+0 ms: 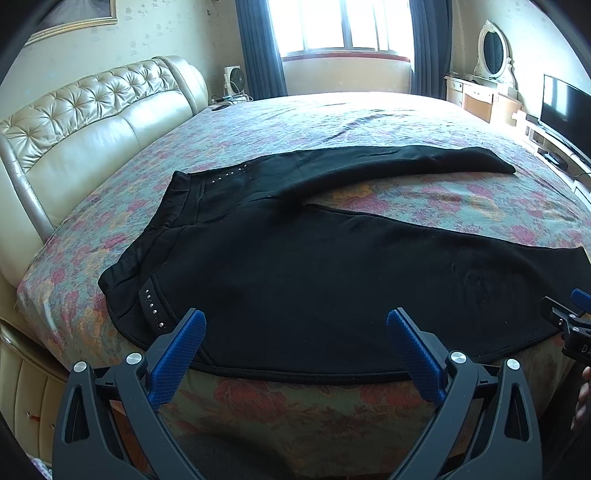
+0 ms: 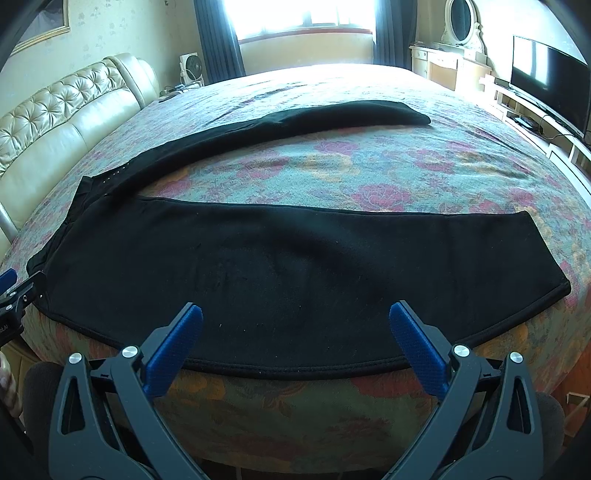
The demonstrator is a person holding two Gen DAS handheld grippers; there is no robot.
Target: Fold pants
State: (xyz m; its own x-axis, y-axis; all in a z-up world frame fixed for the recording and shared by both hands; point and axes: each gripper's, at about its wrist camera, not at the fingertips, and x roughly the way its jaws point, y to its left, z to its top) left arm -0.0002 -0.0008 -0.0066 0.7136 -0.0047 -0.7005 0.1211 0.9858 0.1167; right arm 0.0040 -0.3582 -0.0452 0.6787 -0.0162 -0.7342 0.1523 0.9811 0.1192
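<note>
Black pants [image 1: 314, 273] lie flat on the floral bedspread, waistband with metal studs at the left, both legs spread apart toward the right. In the right wrist view the near leg [image 2: 295, 280] fills the middle and the far leg [image 2: 332, 112] lies behind it. My left gripper [image 1: 295, 325] is open and empty, just above the near edge of the pants by the hip. My right gripper [image 2: 295, 317] is open and empty over the near leg's front hem edge. The right gripper also shows at the right edge of the left wrist view [image 1: 570, 317].
The bed [image 1: 369, 110] has a cream tufted headboard [image 1: 92, 122] at the left. A window with dark curtains [image 1: 343, 26] is at the back. A dresser with oval mirror [image 1: 491, 74] and a TV [image 1: 565, 107] stand at the right.
</note>
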